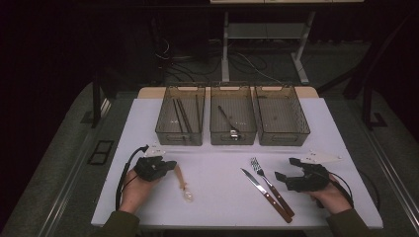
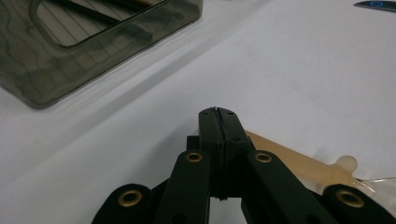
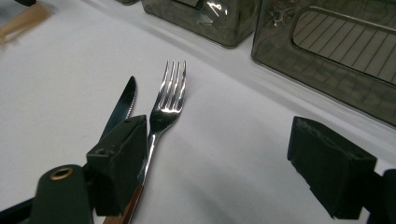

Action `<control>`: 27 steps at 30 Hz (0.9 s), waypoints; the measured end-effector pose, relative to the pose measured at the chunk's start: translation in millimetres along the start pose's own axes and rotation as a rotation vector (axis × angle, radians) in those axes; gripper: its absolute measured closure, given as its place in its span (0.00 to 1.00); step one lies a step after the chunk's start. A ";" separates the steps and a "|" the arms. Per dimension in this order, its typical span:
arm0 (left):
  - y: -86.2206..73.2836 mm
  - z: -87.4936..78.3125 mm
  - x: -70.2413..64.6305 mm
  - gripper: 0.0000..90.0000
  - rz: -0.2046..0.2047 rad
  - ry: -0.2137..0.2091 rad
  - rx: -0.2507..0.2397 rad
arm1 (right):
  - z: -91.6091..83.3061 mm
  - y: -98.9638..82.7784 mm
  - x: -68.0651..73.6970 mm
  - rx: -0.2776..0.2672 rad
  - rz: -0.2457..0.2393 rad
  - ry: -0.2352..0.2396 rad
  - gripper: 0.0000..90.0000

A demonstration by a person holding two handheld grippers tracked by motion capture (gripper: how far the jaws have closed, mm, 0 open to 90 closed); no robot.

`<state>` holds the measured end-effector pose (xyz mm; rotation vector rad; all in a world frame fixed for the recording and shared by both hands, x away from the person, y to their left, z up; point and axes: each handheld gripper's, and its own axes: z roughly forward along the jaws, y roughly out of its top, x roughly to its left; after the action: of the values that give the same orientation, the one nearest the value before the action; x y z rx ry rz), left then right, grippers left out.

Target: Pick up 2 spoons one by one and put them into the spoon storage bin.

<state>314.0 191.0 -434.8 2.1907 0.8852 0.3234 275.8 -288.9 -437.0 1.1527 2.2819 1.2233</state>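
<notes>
A fork [image 1: 263, 175] and a knife [image 1: 267, 195], both with brown wooden handles, lie side by side on the white table [image 1: 217, 163] at front right. My right gripper [image 1: 285, 168] stands open just right of them; in the right gripper view the fork [image 3: 168, 100] and the serrated knife [image 3: 122, 103] lie by its left fingertip [image 3: 119, 154], nothing between the jaws [image 3: 224, 156]. A beige utensil [image 1: 182, 181] lies at front left. My left gripper [image 1: 172, 166] is shut and empty beside it, with the beige handle [image 2: 299, 161] just right of the closed jaws [image 2: 219, 119].
Three smoky see-through bins stand in a row at the back: the left bin [image 1: 181, 133] holds dark chopsticks, the middle bin [image 1: 233, 136] a dark utensil, and the right bin [image 1: 281, 136] looks empty. Bare white tabletop lies between the bins and the grippers.
</notes>
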 end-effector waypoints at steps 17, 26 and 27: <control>2.8 -7.0 -17.5 0.95 0.044 -0.051 -0.024 | -0.9 0.2 0.0 -0.004 0.003 -0.001 0.23; -11.9 -13.5 -9.2 0.99 -0.006 0.000 0.049 | -1.7 -0.1 -0.1 -0.006 -0.002 -0.003 0.23; -11.9 -12.1 -6.3 0.99 -0.002 -0.002 0.053 | -1.5 0.0 0.1 -0.006 -0.002 -0.002 0.23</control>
<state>297.8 199.1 -434.7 2.2383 0.9041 0.3002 274.8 -289.6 -436.1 1.1488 2.2756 1.2275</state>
